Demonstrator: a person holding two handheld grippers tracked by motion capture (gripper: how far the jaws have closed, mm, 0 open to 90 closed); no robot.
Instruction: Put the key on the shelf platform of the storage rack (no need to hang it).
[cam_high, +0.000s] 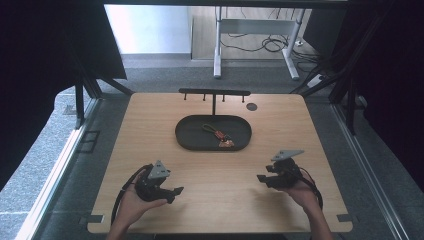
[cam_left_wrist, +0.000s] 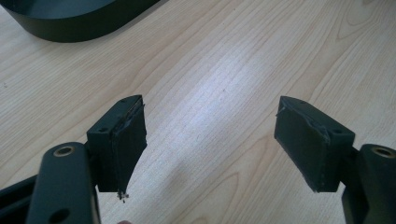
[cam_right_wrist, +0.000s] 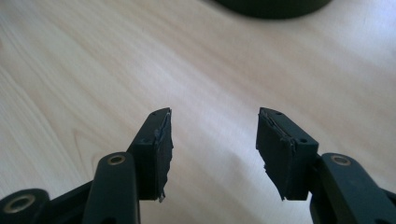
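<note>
A black oval tray (cam_high: 186, 134) lies in the middle of the wooden table (cam_high: 150, 130). Inside it are a small red-and-orange item (cam_high: 223, 140) and a thin greenish loop (cam_high: 207, 128). My left gripper (cam_high: 175, 194) rests low over the near left of the table, held in a hand, jaws open and pointing right. In the left gripper view its jaws (cam_left_wrist: 210, 121) stand wide with bare wood between them, and the tray (cam_left_wrist: 70, 23) lies at the upper left. My right gripper (cam_high: 263, 181) sits near right with its jaws (cam_right_wrist: 214, 126) open on nothing, the tray (cam_right_wrist: 271, 7) just beyond.
A black rack with several small hooks (cam_high: 214, 92) stands at the table's far edge behind the tray. A small dark disc (cam_high: 251, 106) lies to its right. Beyond the table are grey floor, a white desk frame (cam_high: 255, 30) and cables.
</note>
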